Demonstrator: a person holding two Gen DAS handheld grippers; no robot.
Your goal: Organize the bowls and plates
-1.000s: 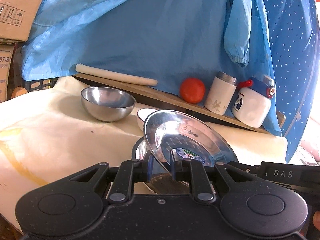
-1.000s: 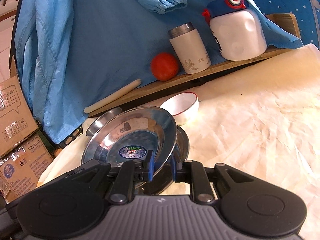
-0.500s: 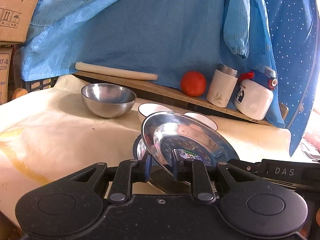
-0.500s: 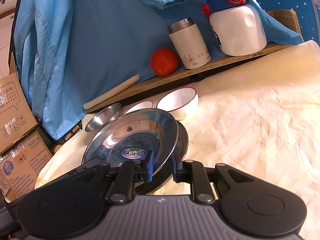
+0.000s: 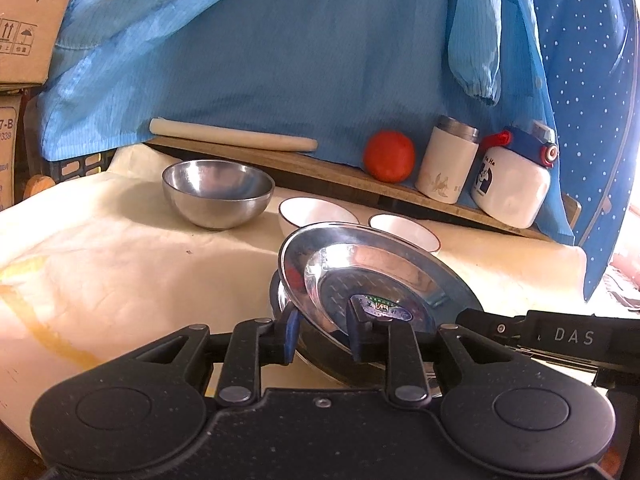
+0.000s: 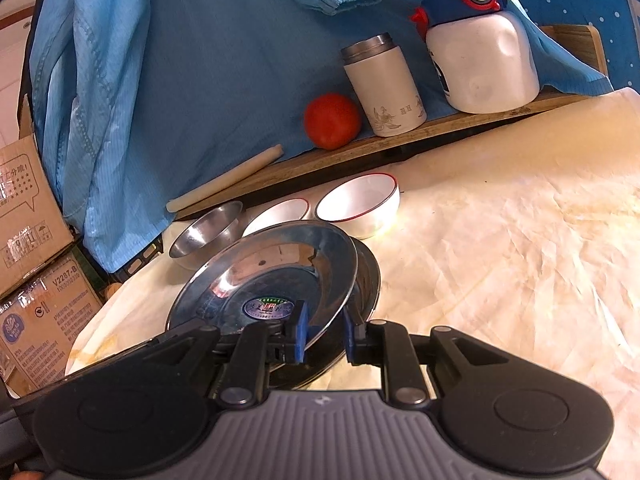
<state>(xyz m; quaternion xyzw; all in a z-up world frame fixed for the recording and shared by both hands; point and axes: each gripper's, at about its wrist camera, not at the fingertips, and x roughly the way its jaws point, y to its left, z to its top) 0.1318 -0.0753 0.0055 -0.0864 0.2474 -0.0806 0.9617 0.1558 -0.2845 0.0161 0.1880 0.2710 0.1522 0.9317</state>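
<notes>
A steel plate with a sticker (image 5: 360,264) (image 6: 272,264) tilts over a second steel plate (image 6: 366,280) on the cream cloth. My left gripper (image 5: 322,330) straddles the top plate's near rim; its jaws are opening, and the pads look slack on the rim. The opposite side of that rim is pinched by my right gripper (image 6: 324,334), which is shut on it. Behind the plates stand two white red-rimmed bowls (image 6: 358,204) (image 6: 280,212), with a steel bowl (image 5: 218,194) further left.
A wooden plank (image 5: 340,172) at the back carries a rolling pin (image 5: 232,140), a tomato (image 5: 388,156), a white flask (image 5: 448,168) and a white bottle with a blue cap (image 5: 512,184). Blue cloth hangs behind. Cardboard boxes (image 6: 36,280) stand left.
The top plate has tipped flatter and lower onto the plate beneath, so both white bowls behind it now show. My left gripper's jaws have widened. The right gripper's grip looks the same.
</notes>
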